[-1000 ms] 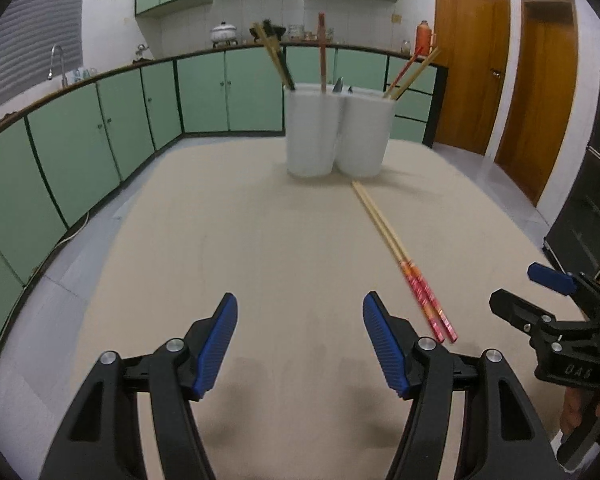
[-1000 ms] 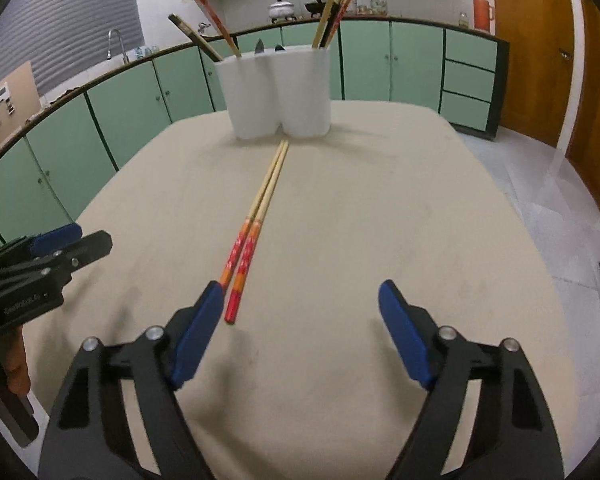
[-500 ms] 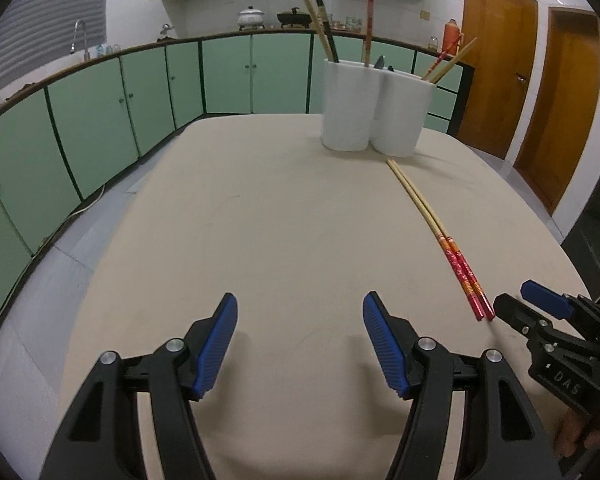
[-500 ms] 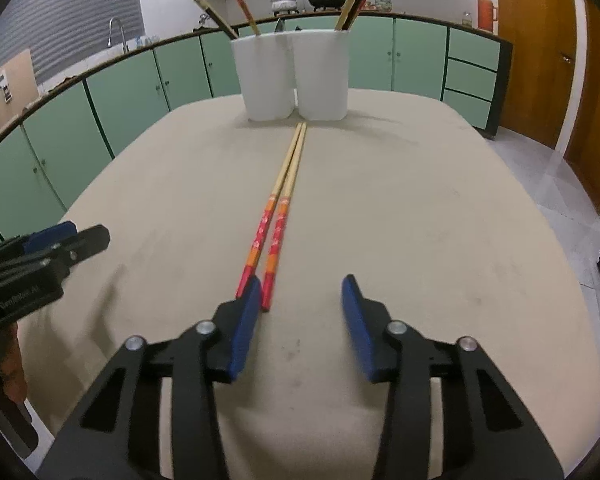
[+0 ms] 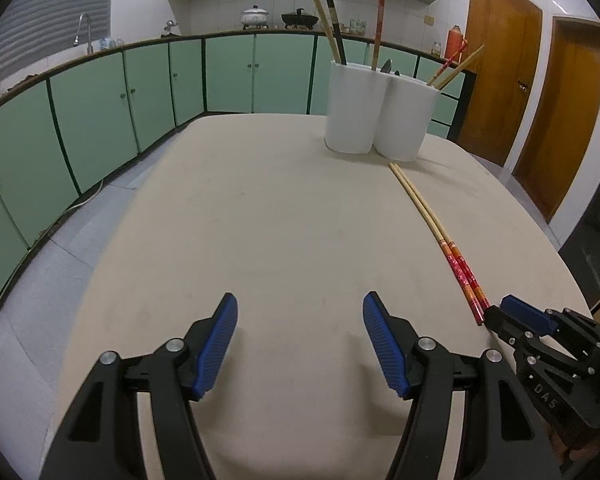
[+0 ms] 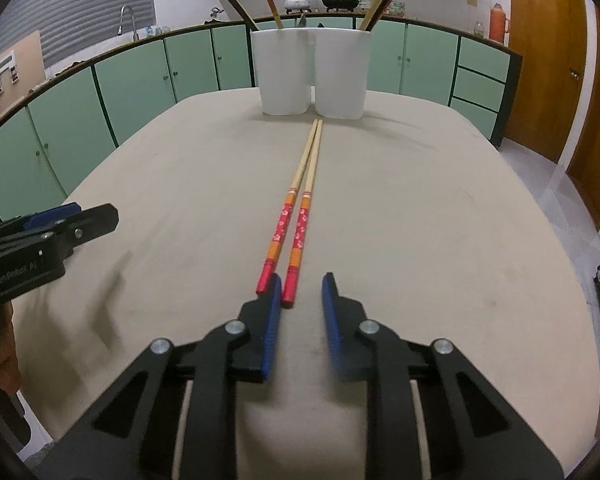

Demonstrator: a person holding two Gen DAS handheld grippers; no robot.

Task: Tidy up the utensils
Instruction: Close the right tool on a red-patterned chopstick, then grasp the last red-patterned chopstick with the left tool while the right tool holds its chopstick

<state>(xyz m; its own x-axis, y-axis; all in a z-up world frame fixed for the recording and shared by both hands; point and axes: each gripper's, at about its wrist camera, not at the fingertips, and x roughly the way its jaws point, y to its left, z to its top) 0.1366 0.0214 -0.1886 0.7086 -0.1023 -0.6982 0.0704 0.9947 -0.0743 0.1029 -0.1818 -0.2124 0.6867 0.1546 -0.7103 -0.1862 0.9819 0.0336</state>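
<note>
A beige table (image 6: 420, 208) fills both wrist views, with green kitchen cabinets (image 5: 100, 120) curving behind it. At the far end stand two white utensil holders (image 6: 312, 72) side by side and touching, each with chopsticks leaning out of the top.

A pair of chopsticks (image 6: 300, 204) lies flat on the table, the two sticks side by side, their plain wooden tips just short of the holders and their red and orange patterned ends towards the camera.

The right gripper (image 6: 302, 292) sits low at those red ends. Its blue jaws have just been closing and now stand narrow but still apart. One red end lies between the jaws close to the left one; the other red end lies just outside that left jaw. The pads do not visibly press on either stick.

The left gripper (image 5: 300, 320) hovers over bare table to the left of the chopsticks, its jaws wide apart with nothing between them. A person's hand (image 6: 2, 344) shows at the edge, holding that gripper.
</note>
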